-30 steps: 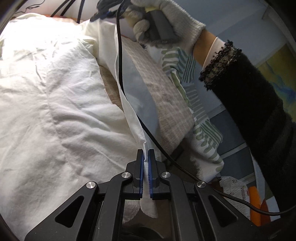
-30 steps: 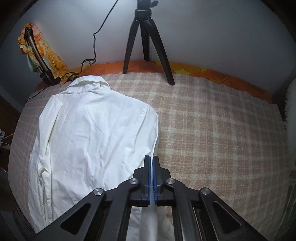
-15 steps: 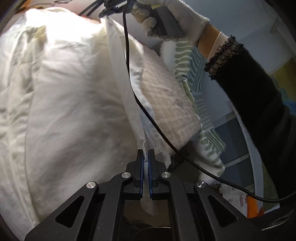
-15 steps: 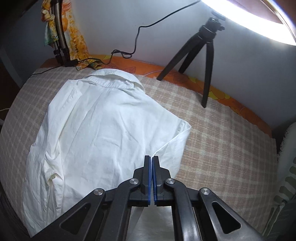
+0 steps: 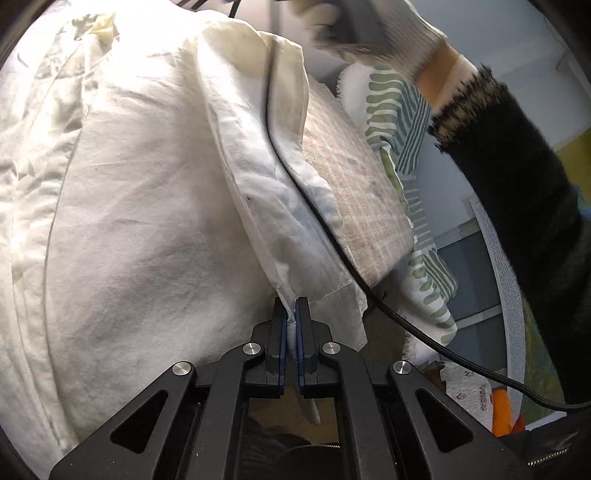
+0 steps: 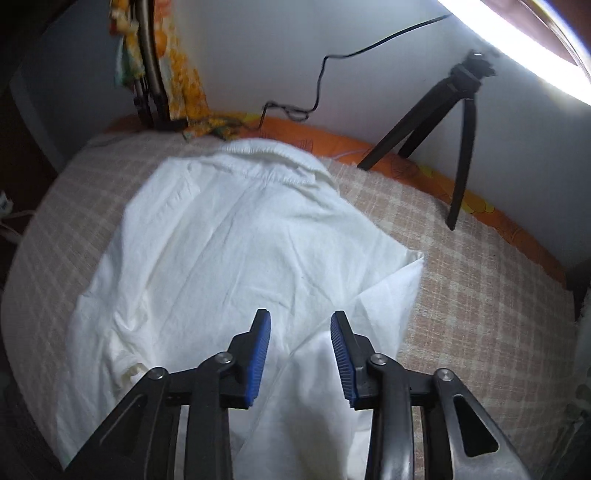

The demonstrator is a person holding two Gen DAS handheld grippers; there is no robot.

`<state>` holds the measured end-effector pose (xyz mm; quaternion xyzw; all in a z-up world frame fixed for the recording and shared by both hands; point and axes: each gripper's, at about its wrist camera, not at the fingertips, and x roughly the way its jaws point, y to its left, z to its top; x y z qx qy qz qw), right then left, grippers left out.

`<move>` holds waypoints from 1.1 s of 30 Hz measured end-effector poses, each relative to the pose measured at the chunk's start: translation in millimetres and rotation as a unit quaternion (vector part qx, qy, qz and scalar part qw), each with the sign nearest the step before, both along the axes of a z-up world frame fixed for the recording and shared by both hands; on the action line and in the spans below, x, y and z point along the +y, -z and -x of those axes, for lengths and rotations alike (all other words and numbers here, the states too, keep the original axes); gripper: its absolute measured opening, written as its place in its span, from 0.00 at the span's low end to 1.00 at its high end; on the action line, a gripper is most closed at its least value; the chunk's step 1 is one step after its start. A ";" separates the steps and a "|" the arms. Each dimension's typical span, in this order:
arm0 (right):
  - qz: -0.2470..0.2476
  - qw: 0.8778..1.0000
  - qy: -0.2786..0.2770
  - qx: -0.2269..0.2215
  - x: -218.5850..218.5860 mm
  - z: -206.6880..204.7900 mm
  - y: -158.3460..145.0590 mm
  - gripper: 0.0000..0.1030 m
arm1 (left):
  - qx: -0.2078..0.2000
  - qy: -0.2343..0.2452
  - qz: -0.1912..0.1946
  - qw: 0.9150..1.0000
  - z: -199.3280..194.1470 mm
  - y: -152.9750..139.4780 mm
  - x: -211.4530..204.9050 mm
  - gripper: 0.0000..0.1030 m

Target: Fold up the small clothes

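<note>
Half a second ago our right gripper (image 6: pixel 300 354) was pressed together on a fold of the shirt (image 6: pixel 229 266); now its blue pads (image 6: pixel 258 350) stand spread apart, nothing between them, and the released flap lies below, doubled over onto the shirt body with one corner pointing toward the tripod (image 6: pixel 439 129).

Our left gripper (image 5: pixel 291 325) has not let go — its jaws pinch the shirt's (image 5: pixel 147 206) edge, and a strip of white cloth runs up from the tips toward the gloved right hand (image 5: pixel 373 33) at the top of that view.

We see the shirt spread on a checked blanket (image 6: pixel 480 288), collar toward the wall, most of it flat, with creases at the near left.

A black cable (image 5: pixel 369 291) crosses straight over the folded edge in the left view, from the hand down past the gripper, touching the cloth along much of its run. Beside it a black sleeve (image 5: pixel 517 192) fills the right side and hides what is behind. A green-striped cloth (image 5: pixel 402 122) hangs just past the blanket's edge.

At the far side stand the tripod on an orange border (image 6: pixel 491 214), a second cable (image 6: pixel 317 96) trailing along the wall, and a flowered cloth (image 6: pixel 181 85) draped on a dark stand in the corner.
</note>
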<state>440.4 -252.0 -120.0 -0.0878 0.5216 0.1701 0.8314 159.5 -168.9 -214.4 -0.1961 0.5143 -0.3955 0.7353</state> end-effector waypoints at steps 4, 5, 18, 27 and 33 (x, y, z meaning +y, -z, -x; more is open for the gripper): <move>-0.052 0.997 0.062 -0.011 -64.5 12.9 -22.2 0.42 | -0.005 0.004 0.003 1.000 2.2 -0.7 3.3 0.03; -0.065 0.995 0.074 -0.004 -79.4 16.1 -20.6 0.48 | -0.004 0.005 0.004 1.000 2.0 -0.2 1.7 0.03; -0.165 0.971 0.092 0.143 -103.1 35.3 57.7 0.24 | -0.015 0.004 -0.009 1.000 2.6 -4.2 2.1 0.03; -0.112 0.983 0.122 0.074 -115.2 20.3 43.8 0.00 | -0.019 0.003 -0.015 1.000 7.3 -6.4 -0.2 0.03; -0.106 0.989 0.064 0.081 -101.4 44.6 24.5 0.57 | -0.022 0.002 -0.015 1.000 8.1 -5.4 -2.1 0.03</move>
